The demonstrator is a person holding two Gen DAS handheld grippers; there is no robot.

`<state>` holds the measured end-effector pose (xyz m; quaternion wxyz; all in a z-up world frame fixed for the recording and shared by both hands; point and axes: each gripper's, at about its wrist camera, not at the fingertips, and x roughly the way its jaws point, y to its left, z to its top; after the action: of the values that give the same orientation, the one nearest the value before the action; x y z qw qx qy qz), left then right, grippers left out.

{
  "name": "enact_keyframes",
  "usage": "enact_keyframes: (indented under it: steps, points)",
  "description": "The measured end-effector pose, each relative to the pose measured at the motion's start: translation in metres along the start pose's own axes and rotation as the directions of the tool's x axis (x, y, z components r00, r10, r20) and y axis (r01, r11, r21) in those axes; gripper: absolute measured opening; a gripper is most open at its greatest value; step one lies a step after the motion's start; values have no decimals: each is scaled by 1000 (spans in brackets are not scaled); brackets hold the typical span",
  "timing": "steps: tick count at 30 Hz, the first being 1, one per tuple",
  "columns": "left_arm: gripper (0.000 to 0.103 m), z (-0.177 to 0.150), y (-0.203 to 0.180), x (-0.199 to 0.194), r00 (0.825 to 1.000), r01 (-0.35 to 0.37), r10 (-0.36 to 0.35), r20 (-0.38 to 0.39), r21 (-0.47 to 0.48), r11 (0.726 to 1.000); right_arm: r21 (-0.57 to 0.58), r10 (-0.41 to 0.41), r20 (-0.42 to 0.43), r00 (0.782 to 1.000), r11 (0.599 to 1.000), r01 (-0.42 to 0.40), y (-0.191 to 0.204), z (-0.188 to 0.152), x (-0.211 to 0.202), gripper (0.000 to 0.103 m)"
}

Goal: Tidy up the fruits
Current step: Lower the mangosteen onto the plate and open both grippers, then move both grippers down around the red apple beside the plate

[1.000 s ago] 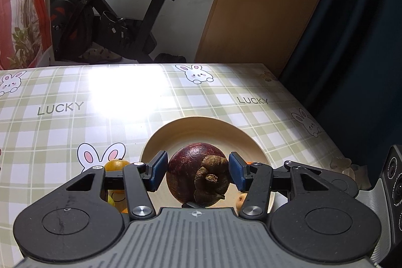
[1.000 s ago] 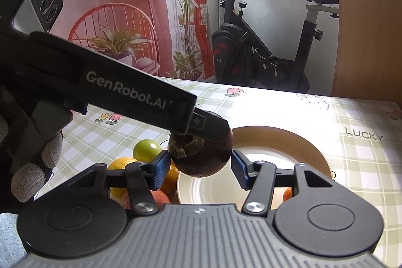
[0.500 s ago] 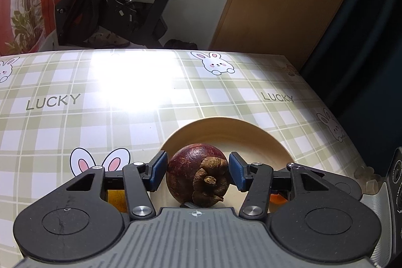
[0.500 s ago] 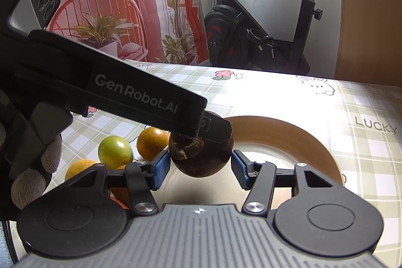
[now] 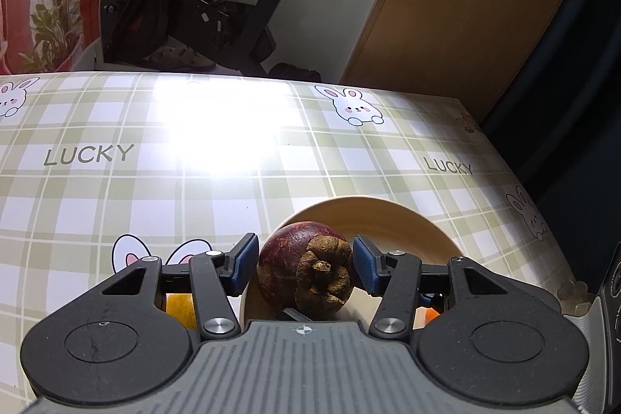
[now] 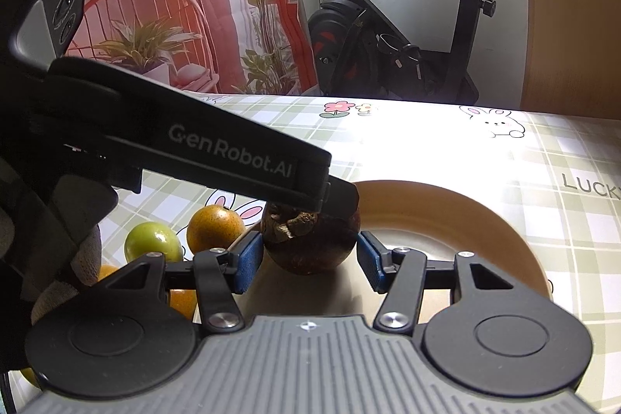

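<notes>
Between both pairs of tongs: one mangosteen point(image 5: 304, 272), dark red-brown and round, with no long axis to speak of.
Left tongs point(image 5: 304, 260): blue pads pressed on the fruit's two flanks, pinching it. The dried calyx faces back toward the tongs' body.
Right tongs point(image 6: 310, 255): pads set either side of the same fruit and apparently bearing on it, crosswise to the left pair, whose finger lies over the top.
Plate point(image 6: 485, 204): tan, directly under the fruit and stretching ahead of both tongs. I cannot tell whether the fruit rests on it or hangs just above.
Nearer hand: neither, both are on it.
Coming move, my guess: let go straight down.
Loose fruit: orange point(image 6: 215, 227) and green fruit point(image 6: 153, 245), off the plate to the right tongs' left.
</notes>
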<state>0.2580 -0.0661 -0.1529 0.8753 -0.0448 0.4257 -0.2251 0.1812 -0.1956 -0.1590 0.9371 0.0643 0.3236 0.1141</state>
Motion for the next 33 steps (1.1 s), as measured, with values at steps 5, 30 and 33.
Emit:
enact_keyframes:
  steps: [5, 30, 33]
  points:
    - [56, -1, -1, -18, 1000, 0, 0, 24, 5, 1000, -11, -25, -7, 1000, 1000, 25, 4, 3, -4, 57]
    - [56, -64, 13, -137, 995, -30, 28, 100, 13, 999, -17, 12, 67, 998, 1000, -11, 60, -30, -84, 57]
    - [56, -73, 20, -139, 995, -26, 27, 94, -17, 1000, -48, 22, 63, 998, 999, -19, 71, -38, -85, 57]
